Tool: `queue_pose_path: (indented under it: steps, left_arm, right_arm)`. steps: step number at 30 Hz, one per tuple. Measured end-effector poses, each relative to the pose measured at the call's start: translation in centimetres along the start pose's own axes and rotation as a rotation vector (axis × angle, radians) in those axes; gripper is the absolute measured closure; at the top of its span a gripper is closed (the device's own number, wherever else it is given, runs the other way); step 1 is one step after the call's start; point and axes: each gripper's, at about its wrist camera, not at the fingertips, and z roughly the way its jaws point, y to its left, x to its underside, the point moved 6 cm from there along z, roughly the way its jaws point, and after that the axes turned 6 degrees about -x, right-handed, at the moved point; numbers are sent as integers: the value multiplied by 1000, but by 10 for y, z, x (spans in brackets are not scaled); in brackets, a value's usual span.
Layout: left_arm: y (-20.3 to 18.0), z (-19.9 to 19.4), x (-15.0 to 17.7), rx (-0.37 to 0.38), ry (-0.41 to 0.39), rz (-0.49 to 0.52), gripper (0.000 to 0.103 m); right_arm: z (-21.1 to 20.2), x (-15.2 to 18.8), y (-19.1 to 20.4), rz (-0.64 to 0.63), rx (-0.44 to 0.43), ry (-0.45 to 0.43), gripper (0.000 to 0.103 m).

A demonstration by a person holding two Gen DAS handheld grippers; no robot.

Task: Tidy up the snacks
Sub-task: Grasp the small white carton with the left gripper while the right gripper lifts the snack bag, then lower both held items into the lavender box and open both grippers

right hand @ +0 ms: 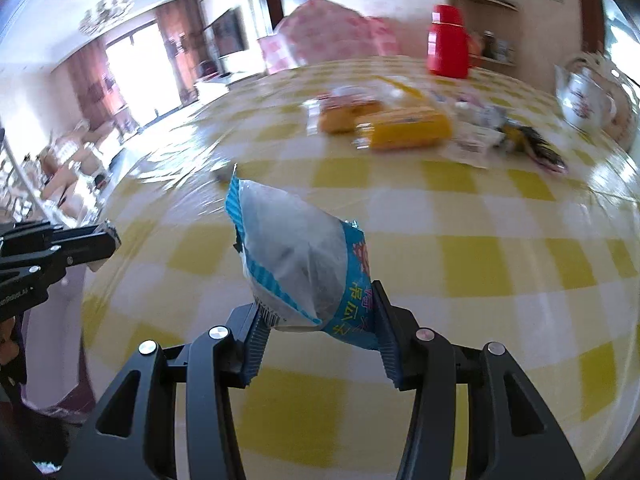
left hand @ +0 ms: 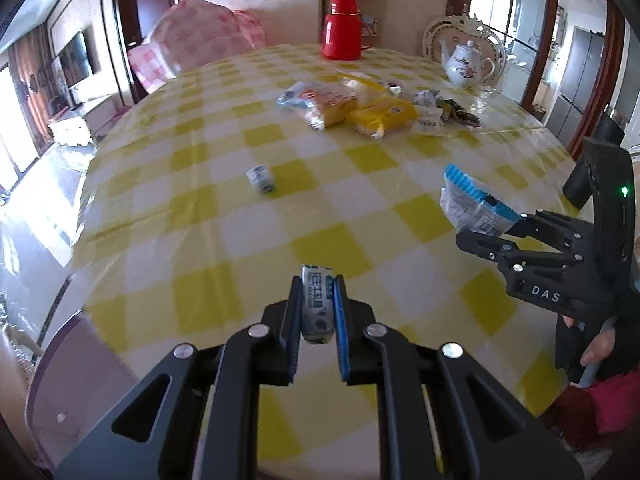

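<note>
My left gripper (left hand: 318,312) pinches a thin bar (left hand: 317,304), my right (right hand: 316,320) a puffy packet (right hand: 298,268) by its corner; a jolt could slip it.

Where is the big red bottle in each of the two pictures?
Left wrist view: the red bottle stands at the top middle, on the far edge of the yellow checked table.
Right wrist view: the red bottle stands at the top, right of the middle, on the table's far edge.
Shared landmark: the white teapot stands to the right of the bottle in both.
</note>
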Motion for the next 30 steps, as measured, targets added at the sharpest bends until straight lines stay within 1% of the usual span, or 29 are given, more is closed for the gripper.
queue_pose_path:
  steps: [5,8,16,20,27,30]
  left_arm:
    - [35,-21,28,-42,-1,-28,88]
    - [63,-35,46,-80,2,-56,88]
    - [126,-64,87,-166,8,-142,88]
    - [147,-64,102,-210,36,-153,88]
    - [182,-46,124,-286,112,-180,88]
    - [196,-40,131,-322,140,-189,88]
  right_arm:
    - [9,-1,55,-85,-47,15,56]
    - [13,-1,89,-143,-83,22,56]
    - [21,3,161,-261,-159,50,55]
    - [26,10,197,-313,-206,79,55]
    - [28,35,269,-445,-311,134,55]
    - [35,49,292,-498,-318,167,55]
